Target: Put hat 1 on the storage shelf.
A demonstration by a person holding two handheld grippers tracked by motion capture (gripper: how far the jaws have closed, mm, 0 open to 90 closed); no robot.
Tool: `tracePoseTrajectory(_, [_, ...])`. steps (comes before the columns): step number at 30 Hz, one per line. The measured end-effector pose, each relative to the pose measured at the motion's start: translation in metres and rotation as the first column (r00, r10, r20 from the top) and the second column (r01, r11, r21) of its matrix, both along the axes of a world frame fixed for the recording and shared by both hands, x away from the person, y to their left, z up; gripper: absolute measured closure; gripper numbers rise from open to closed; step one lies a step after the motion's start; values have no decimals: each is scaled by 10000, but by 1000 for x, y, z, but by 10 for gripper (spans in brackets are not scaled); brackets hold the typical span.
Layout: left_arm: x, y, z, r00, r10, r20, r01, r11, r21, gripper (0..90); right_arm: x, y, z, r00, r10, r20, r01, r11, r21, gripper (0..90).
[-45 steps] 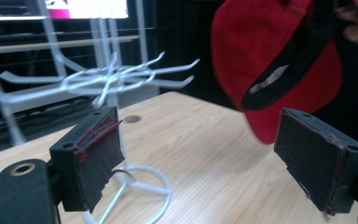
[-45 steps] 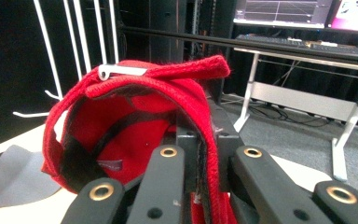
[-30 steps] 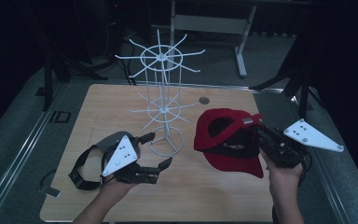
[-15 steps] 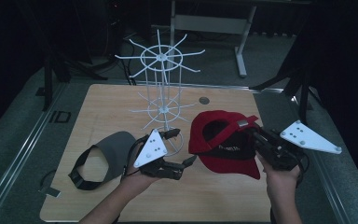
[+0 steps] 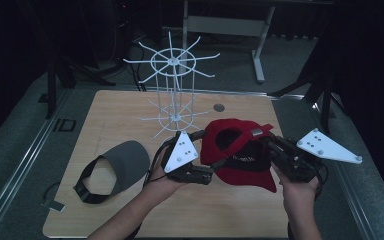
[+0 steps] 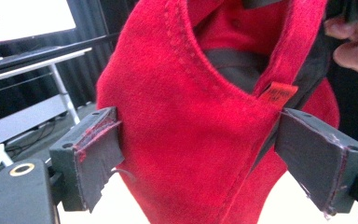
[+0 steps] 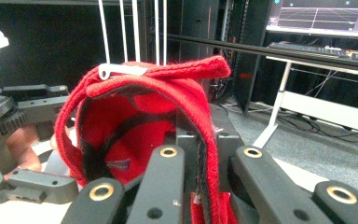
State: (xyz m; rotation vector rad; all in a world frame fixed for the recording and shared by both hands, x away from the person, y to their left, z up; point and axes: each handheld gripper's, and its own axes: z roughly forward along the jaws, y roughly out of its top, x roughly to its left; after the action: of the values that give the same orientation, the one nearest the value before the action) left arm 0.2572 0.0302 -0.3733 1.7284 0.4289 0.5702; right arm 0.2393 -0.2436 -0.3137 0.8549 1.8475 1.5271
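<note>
A red cap [image 5: 240, 160] is held up off the wooden table [image 5: 115, 115], its opening facing up and to the left. My right gripper [image 5: 269, 146] is shut on the cap's right side; in the right gripper view the jaws [image 7: 199, 158] pinch the cap's rim [image 7: 140, 116]. My left gripper [image 5: 207, 155] stands open at the cap's left edge. In the left gripper view the red fabric [image 6: 191, 116] hangs between the two wide-apart pads [image 6: 95, 154]. A white wire hanging rack [image 5: 172, 90] stands just behind both grippers.
A grey visor cap [image 5: 115, 167] lies on the table's left front. A small round grommet [image 5: 219, 107] sits in the tabletop behind the rack. A desk frame [image 5: 230, 22] stands on the floor beyond the table. Dark floor surrounds the table edges.
My left gripper has moved right, away from the grey visor, and now has its jaws around the red cap's left edge. The right gripper has brought the cap slightly left.
</note>
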Motion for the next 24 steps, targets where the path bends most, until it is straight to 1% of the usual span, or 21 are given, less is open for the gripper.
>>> tracePoseTrajectory(1, [-1,-2,-1,9999,110,68,-110,9999,65,150,0,0,0,10000,-3,-11,3,10000,19,855])
tracePoseTrajectory(2, [-1,-3,-1,9999,95,62,-96,9999,109,150,0,0,0,10000,11,-29,-11,10000,16,855])
tracePoseTrajectory(3, [0,-5,-1,9996,265,48,-266,9994,220,150,0,0,0,10000,24,-36,-24,10000,27,855])
tracePoseTrajectory(5, [2,-6,-2,9992,389,-25,-388,9991,154,150,0,1,0,10000,78,-32,-78,10000,14,854])
tracePoseTrajectory(7, [4,-7,-1,9979,642,-50,-641,9978,149,151,-2,2,1,9999,128,-18,-128,9999,12,854])
tracePoseTrajectory(8, [5,-7,-1,9976,687,-52,-686,9975,139,161,-2,2,1,9999,151,4,-151,9999,6,855])
tracePoseTrajectory(9, [5,-8,-1,9963,853,36,-853,9961,229,182,-3,3,1,9999,162,23,-162,9999,1,854])
tracePoseTrajectory(11, [6,-7,1,9967,806,16,-806,9967,36,232,-3,3,1,9998,192,33,-192,9998,14,855])
tracePoseTrajectory(12, [6,-6,2,9957,915,124,-915,9958,-7,284,-3,3,1,9998,198,40,-198,9998,-6,855])
tracePoseTrajectory(14, [5,-5,4,9955,926,219,-924,9957,-78,394,-3,4,0,9998,210,10,-210,9998,-33,855])
tracePoseTrajectory(16, [5,-5,5,9960,883,138,-882,9961,-35,476,-3,4,-1,9998,207,-19,-207,9998,-56,854])
tracePoseTrajectory(17, [5,-5,6,9947,1012,177,-1013,9949,18,527,-3,4,-1,9998,209,-49,-209,9997,-83,854])
tracePoseTrajectory(18, [5,-4,7,9945,1044,113,-1044,9945,-10,595,-2,4,-2,9998,204,-64,-205,9998,-61,854])
tracePoseTrajectory(19, [5,-4,7,9945,1044,113,-1044,9945,-10,636,-2,4,-2,9998,204,-64,-205,9998,-61,854])
tracePoseTrajectory(20, [6,-3,8,9949,1004,68,-1004,9949,8,636,-2,5,-3,9997,208,-90,-209,9997,-96,854])
tracePoseTrajectory(21, [6,-3,9,9943,1066,88,-1067,9943,75,733,-2,5,-4,9997,218,-128,-220,9997,-120,854])
tracePoseTrajectory(22, [6,-2,10,9949,1009,57,-1010,9949,28,778,-2,5,-5,9997,218,-150,-220,9997,-144,855])
tracePoseTrajectory(23, [6,-2,10,9952,975,68,-976,9952,74,807,-2,5,-6,9997,201,-166,-203,9997,-137,854])
tracePoseTrajectory(24, [5,-2,11,9942,1059,166,-1061,9942,177,817,-1,5,-6,9996,207,-195,-210,9997,-126,854])
